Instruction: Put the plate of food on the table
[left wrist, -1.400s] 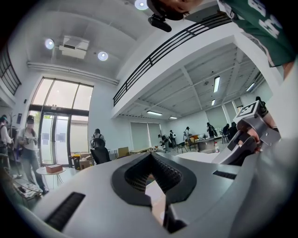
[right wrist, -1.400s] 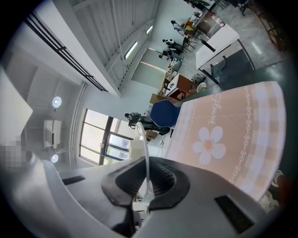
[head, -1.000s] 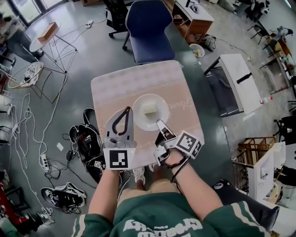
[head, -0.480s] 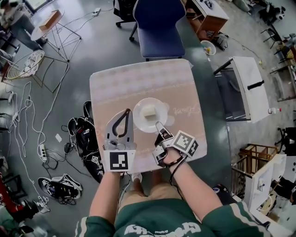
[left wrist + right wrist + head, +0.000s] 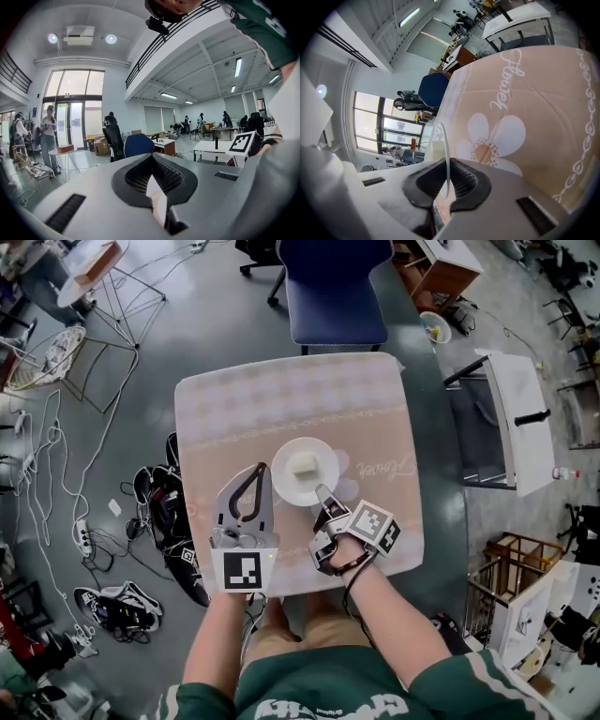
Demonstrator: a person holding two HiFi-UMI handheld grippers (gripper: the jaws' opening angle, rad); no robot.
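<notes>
A white plate (image 5: 323,457) with a pale block of food (image 5: 302,466) is over the middle of the table (image 5: 281,399), which has a pink flowered cloth. Whether the plate rests on the cloth I cannot tell. My right gripper (image 5: 323,495) is shut on the plate's near rim. In the right gripper view the thin rim (image 5: 446,154) runs edge-on between the jaws of the right gripper (image 5: 449,185). My left gripper (image 5: 259,468) hangs just left of the plate, tips together, holding nothing. The left gripper (image 5: 154,183) looks out across the room.
A blue chair (image 5: 333,287) stands at the table's far side. Shoes and cables (image 5: 164,512) litter the floor to the left. A white desk (image 5: 516,418) and a wooden crate (image 5: 511,559) stand to the right. People stand far off near the windows (image 5: 49,133).
The head camera has drifted a little. The plate and both grippers keep their places over the table, and the right grip on the rim is unchanged.
</notes>
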